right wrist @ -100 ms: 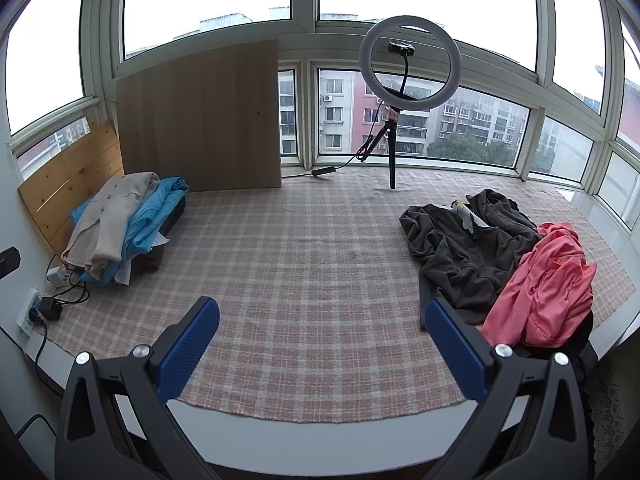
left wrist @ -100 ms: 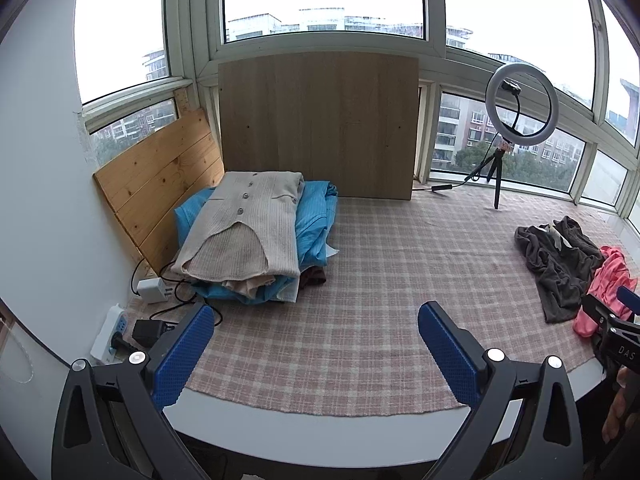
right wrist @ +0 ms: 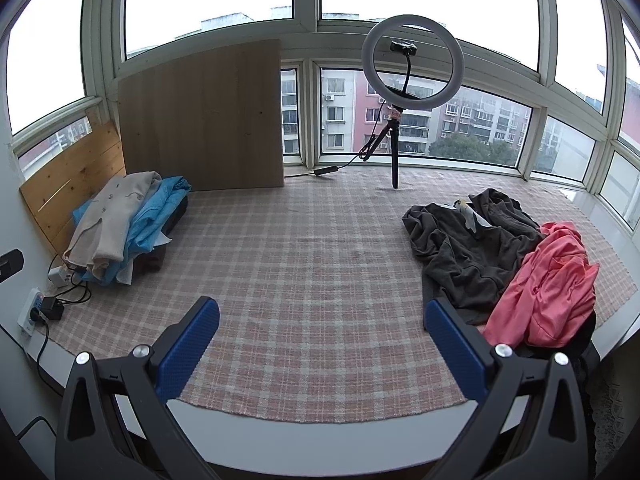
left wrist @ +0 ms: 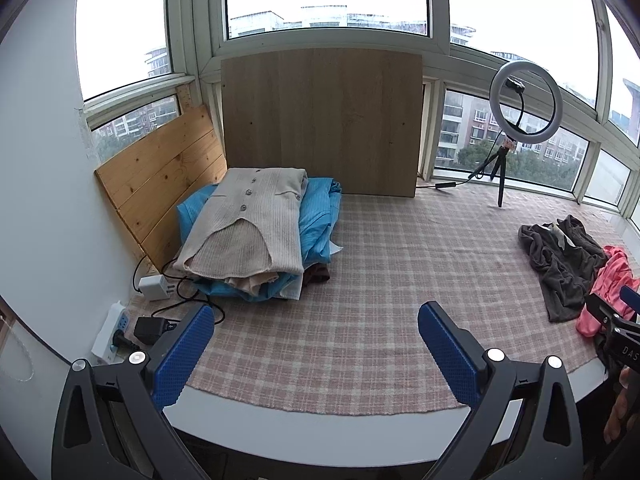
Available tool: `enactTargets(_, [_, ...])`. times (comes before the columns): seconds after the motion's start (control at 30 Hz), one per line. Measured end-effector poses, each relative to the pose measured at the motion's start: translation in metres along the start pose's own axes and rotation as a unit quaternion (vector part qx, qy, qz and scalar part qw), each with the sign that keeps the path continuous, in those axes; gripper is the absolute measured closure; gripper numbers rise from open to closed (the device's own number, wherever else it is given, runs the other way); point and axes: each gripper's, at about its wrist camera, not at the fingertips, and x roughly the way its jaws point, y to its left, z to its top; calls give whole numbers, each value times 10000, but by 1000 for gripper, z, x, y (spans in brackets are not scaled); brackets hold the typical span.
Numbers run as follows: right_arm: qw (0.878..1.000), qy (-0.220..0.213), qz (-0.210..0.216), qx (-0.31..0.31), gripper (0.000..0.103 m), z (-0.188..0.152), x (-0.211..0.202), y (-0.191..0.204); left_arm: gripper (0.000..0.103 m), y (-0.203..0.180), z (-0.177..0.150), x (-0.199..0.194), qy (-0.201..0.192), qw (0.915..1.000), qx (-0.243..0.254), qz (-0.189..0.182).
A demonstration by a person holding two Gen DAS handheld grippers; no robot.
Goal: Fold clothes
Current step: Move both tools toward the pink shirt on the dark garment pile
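Clothes wait in two groups on the plaid-covered surface (right wrist: 304, 264). At the far left a folded stack sits against the wooden boards: a beige knit cardigan (left wrist: 248, 224) lies on top of a blue garment (left wrist: 320, 216), with darker pieces under them. At the right, unfolded, a dark grey garment (right wrist: 464, 252) lies crumpled, and a coral-pink garment (right wrist: 552, 284) is heaped against its near right side, touching it.

Your left hand-held gripper (left wrist: 316, 344) is spread as wide as it goes, its blue pads well apart with nothing between them; it hangs above the near edge of the surface and touches no cloth. Your right hand-held gripper (right wrist: 322, 340) is just as wide and just as empty. Its right pad sits in front of the near edge of the grey garment in the picture, but I cannot tell that it touches it. In the left view you can see the tip of the right hand-held gripper at the right border, near the pink heap, with part of your hand (left wrist: 620, 408) below it.

A ring light on a tripod (right wrist: 408, 80) stands at the far side by the window, and a power strip with chargers (left wrist: 116, 328) lies at the near left.

Against the moment before, nothing differs: both hand-held grippers keep the same spread and place, and no garment has shifted.
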Motion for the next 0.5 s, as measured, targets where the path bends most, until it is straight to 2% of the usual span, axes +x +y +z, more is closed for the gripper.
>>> enactTargets(0.1, [10000, -5, -47, -66, 0, 0, 0, 3, 1, -4, -3, -2, -23, 10000, 1, 73])
enactTargets(0.17, [10000, 51, -26, -65, 0, 1, 4, 5, 1, 1, -7, 4, 67, 9998, -169, -17])
enactTargets(0.37, [10000, -35, -19, -10, 0, -3, 2, 5, 1, 12, -3, 21, 278, 9992, -217, -189])
enactTargets(0.5, [10000, -87, -24, 12, 0, -6, 0, 4, 1, 9, -4, 23, 259, 9993, -155, -204])
